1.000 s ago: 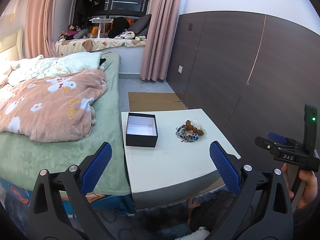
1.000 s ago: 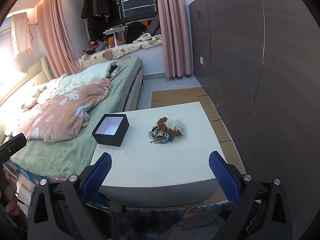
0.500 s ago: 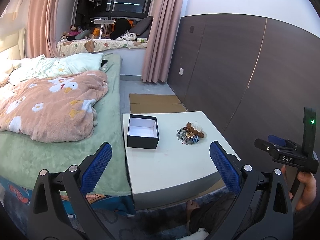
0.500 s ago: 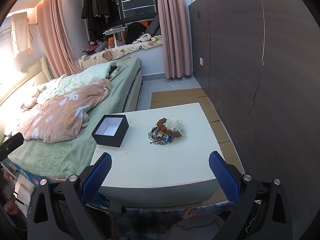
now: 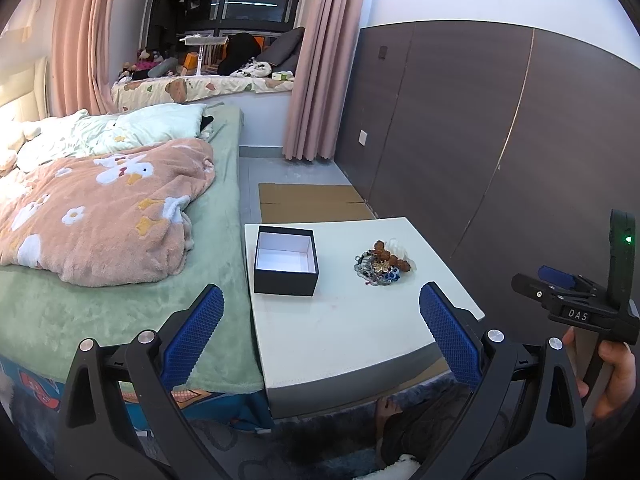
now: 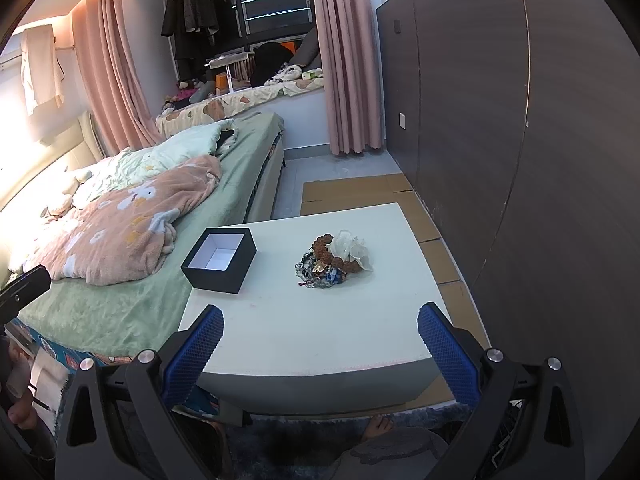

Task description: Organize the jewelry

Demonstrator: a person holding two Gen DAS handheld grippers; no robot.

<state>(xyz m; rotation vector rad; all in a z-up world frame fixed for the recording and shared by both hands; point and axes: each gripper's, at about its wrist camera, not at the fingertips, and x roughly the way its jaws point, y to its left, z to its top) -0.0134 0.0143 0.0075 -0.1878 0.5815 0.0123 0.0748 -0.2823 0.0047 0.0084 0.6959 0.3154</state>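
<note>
Blue ribbed pads frame your view on both sides: your left gripper (image 5: pixel 320 312) and your right gripper (image 6: pixel 320 332) both have their jaws spread wide and empty, held short of the near edge of the white table (image 6: pixel 312 332). Farther on, the black box (image 6: pixel 219 260) sits lidless at the table's left, its white inside bare. To its right, well apart, lies the jewelry pile (image 6: pixel 326 266), with a white fabric piece (image 6: pixel 354 250) touching its far side. Beyond, the bed (image 5: pixel 120 300) carries a pink blanket (image 5: pixel 100 216).
</note>
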